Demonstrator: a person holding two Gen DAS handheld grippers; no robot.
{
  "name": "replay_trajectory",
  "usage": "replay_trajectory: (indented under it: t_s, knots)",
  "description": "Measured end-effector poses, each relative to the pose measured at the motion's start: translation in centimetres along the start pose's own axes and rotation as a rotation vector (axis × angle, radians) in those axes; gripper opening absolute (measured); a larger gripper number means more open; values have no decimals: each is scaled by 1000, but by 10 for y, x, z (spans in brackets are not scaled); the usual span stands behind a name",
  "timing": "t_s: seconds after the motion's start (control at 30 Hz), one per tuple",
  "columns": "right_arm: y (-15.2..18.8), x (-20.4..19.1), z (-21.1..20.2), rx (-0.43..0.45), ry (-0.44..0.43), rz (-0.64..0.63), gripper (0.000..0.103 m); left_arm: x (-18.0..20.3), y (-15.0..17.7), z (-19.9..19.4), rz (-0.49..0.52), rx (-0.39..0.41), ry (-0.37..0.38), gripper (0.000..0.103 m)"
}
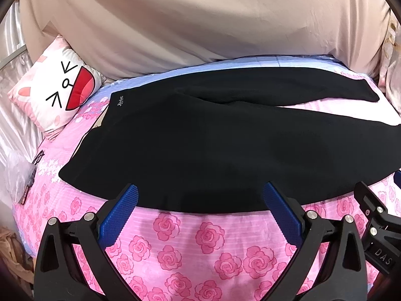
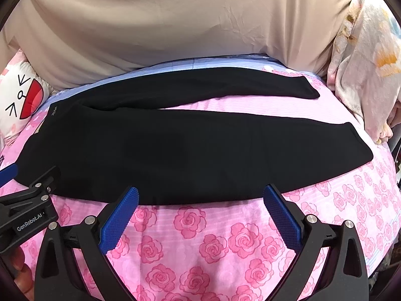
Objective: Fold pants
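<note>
Black pants [image 1: 200, 138] lie flat across a bed, waistband to the left, both legs spread out to the right; they also show in the right wrist view [image 2: 188, 150]. My left gripper [image 1: 200, 195] is open and empty, hovering just over the pants' near edge close to the waist end. My right gripper [image 2: 200, 198] is open and empty over the near edge of the front leg. Each gripper shows at the edge of the other's view: the right one [image 1: 376, 215], the left one [image 2: 30, 200].
The bed has a pink rose-print sheet [image 1: 195, 245]. A cat-face pillow [image 1: 57, 92] lies at the left. A beige curtain [image 1: 200, 20] hangs behind the bed. A floral quilt [image 2: 366, 62] is bunched at the right. A plastic bag [image 1: 17, 175] lies at the left edge.
</note>
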State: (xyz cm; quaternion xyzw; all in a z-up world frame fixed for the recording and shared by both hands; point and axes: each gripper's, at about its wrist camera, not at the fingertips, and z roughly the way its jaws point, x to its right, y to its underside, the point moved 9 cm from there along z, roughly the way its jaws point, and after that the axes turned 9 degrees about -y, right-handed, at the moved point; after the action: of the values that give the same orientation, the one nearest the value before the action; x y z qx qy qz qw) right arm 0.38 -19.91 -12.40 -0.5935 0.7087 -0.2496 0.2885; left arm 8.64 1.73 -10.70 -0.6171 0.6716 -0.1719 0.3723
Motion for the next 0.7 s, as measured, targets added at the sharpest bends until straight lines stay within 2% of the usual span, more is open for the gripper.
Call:
replay_trajectory:
  t_s: [0.7]
  knots:
    - [3,4,3,-7,7,10,98,4,1,1,9,-2,0,98]
